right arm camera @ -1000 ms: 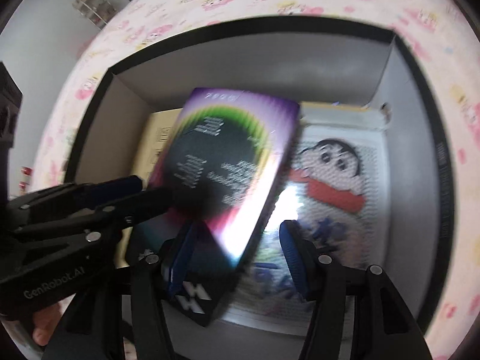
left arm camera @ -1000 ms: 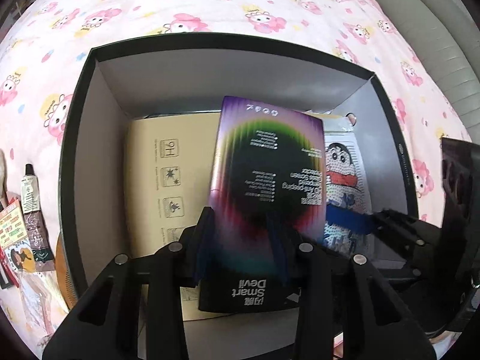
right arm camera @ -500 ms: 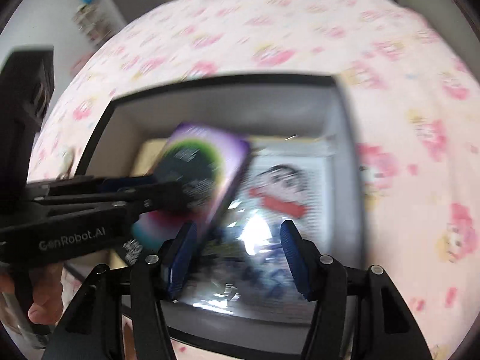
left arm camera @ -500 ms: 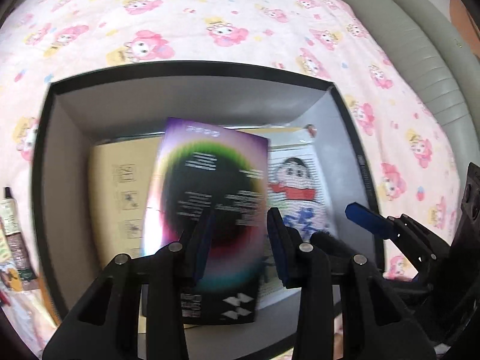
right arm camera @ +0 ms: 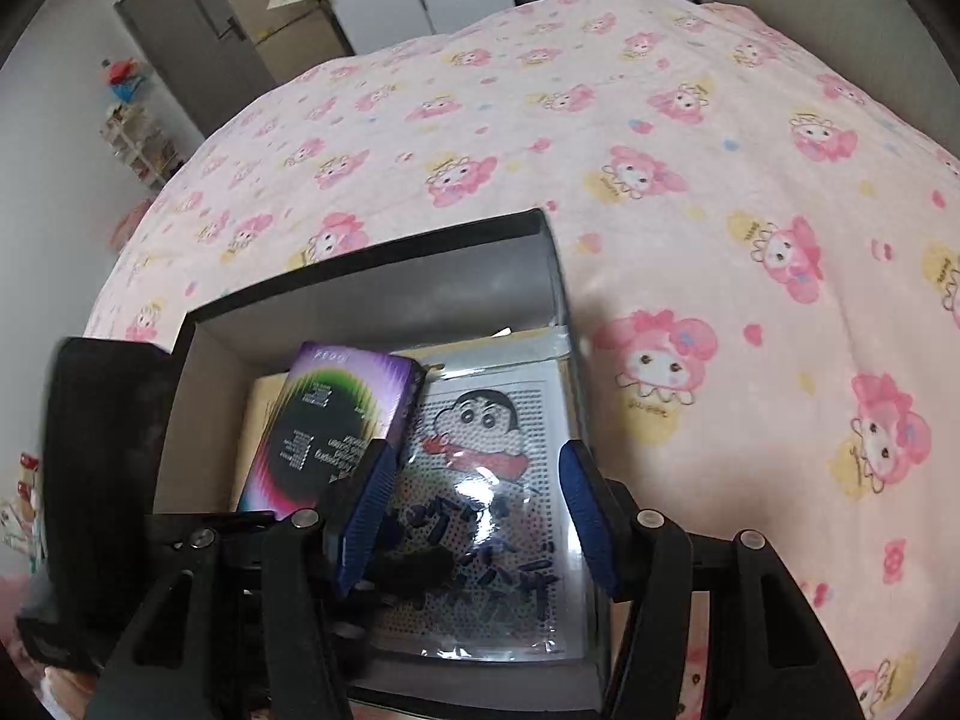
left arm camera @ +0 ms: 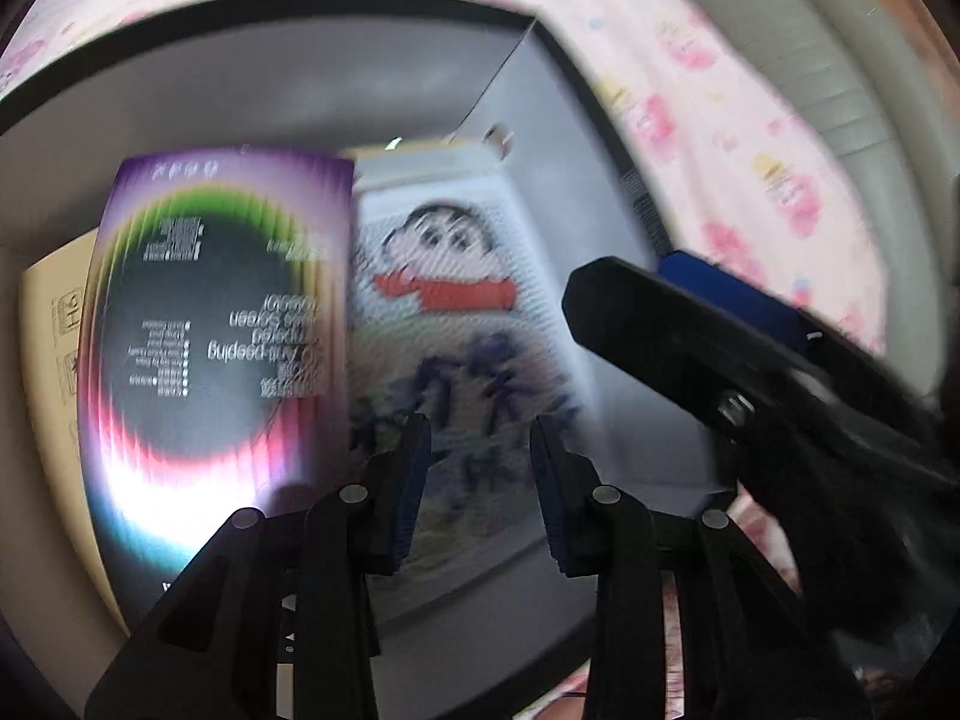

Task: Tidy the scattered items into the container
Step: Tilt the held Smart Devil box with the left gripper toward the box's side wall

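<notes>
My left hand-held gripper [left arm camera: 480, 486] is closing on nothing, my right hand-held gripper [right arm camera: 474, 516] stands apart and empty. The purple packet [right arm camera: 327, 426] lies inside the black box [right arm camera: 372, 264], lower left of frame; I judge this placing done, so next I fetch another scattered item.

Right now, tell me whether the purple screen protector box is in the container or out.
In. The purple screen protector box lies inside the black container, beside the cartoon bead kit.

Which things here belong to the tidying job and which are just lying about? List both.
Part of the job:
- grey container
- purple screen-protector box, inside it
- cartoon bead-art pack, inside it
- tan flat box, underneath

Just lying about:
- pink cartoon blanket
- cardboard boxes by the far wall
- toy shelf
</notes>
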Available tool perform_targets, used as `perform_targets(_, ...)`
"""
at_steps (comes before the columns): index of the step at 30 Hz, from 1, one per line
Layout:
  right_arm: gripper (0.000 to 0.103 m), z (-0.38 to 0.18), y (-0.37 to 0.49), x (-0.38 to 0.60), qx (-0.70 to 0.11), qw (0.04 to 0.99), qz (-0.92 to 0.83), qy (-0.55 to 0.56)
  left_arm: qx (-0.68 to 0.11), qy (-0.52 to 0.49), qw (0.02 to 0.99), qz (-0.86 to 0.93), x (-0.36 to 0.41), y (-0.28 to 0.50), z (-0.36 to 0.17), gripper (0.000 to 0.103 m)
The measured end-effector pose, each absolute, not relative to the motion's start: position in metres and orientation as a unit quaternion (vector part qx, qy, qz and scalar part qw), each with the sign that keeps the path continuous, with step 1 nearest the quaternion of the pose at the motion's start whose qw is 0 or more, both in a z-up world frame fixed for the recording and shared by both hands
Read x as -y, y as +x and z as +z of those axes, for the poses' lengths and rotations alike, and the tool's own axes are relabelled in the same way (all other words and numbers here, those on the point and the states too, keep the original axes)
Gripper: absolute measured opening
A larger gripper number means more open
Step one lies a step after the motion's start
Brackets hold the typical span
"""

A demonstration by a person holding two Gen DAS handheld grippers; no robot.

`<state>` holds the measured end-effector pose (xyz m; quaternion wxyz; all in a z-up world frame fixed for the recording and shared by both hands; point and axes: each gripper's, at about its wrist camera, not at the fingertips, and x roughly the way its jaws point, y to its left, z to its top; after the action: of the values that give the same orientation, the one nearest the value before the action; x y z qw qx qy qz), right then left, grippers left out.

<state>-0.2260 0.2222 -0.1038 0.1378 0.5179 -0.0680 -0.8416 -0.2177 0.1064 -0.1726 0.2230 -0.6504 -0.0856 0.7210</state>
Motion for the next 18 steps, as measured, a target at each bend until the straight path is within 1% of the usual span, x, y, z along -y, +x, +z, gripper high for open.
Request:
perform_targets(1,0.054,-0.103,-0.223,-0.224,0.068,0.143,-0.838,0.522,0.075,-0.655,0.207,0.723,-0.106,-0.218,-0.176,0.032)
perform_targets(3,0.054,-0.112,-0.224,-0.22,0.065,0.147,-0.829,0.536,0.086,-0.655,0.2,0.723,-0.101,-0.219,-0.177,0.032)
perform_targets(6,0.054,-0.123,-0.226,-0.217,0.066,0.151,-0.819,0.549,0.072,-0.65,0.161,0.739,-0.088,-0.219,-0.175,0.032)
perform_targets(9,0.054,-0.127,-0.226,-0.214,0.054,0.145,-0.819,0.553,0.09,-0.652,0.135,0.741,-0.066,-0.222,-0.176,0.031)
perform_targets(12,0.054,-0.129,-0.226,-0.207,0.032,0.14,-0.823,0.549,0.135,-0.664,0.145,0.721,-0.047,-0.223,-0.181,0.027)
perform_targets(14,0.054,-0.131,-0.227,-0.201,0.017,0.141,-0.823,0.55,0.143,-0.668,0.149,0.715,-0.042,-0.223,-0.182,0.027)
perform_targets(16,0.054,-0.133,-0.231,-0.195,0.004,0.148,-0.818,0.556,0.143,-0.669,0.153,0.713,-0.039,-0.223,-0.179,0.028)
perform_targets(18,0.054,-0.134,-0.238,-0.189,-0.007,0.16,-0.807,0.568,0.138,-0.657,0.159,0.724,-0.034,-0.225,-0.17,0.033)
